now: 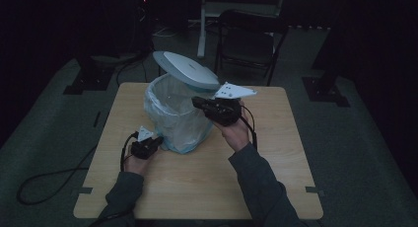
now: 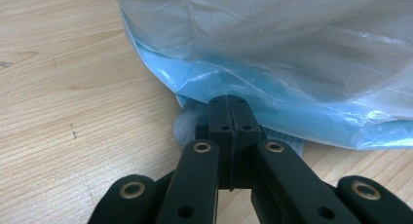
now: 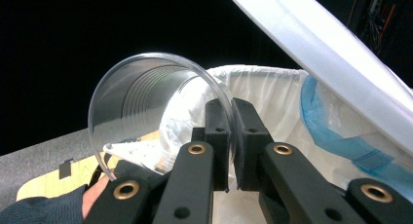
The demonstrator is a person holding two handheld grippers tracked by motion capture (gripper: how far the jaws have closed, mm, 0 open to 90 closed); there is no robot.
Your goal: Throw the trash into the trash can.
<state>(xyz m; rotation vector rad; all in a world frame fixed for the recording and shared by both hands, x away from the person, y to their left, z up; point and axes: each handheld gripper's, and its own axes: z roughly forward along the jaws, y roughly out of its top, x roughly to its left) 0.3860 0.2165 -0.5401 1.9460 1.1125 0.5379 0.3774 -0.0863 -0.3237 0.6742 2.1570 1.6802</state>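
Observation:
A small bin lined with a pale blue bag [image 1: 175,118] stands on the wooden table [image 1: 197,192], its grey lid [image 1: 187,69] tilted up and open. My right gripper [image 1: 198,102] hovers at the bin's rim, shut on the rim of a clear plastic cup [image 3: 146,102]. The cup lies on its side with its mouth toward the camera, over the white liner [image 3: 272,87] and under the lid [image 3: 331,53]. My left gripper [image 1: 157,140] is low at the bin's base. Its jaws are shut, tips [image 2: 228,109] on a grey ribbed pedal [image 2: 187,129] below the bag [image 2: 292,53].
A dark folding chair [image 1: 249,39] stands behind the table. A black cable [image 1: 49,180] trails from the left gripper across the floor at the left. Dark stand bases sit at the back left [image 1: 86,79] and back right [image 1: 325,86].

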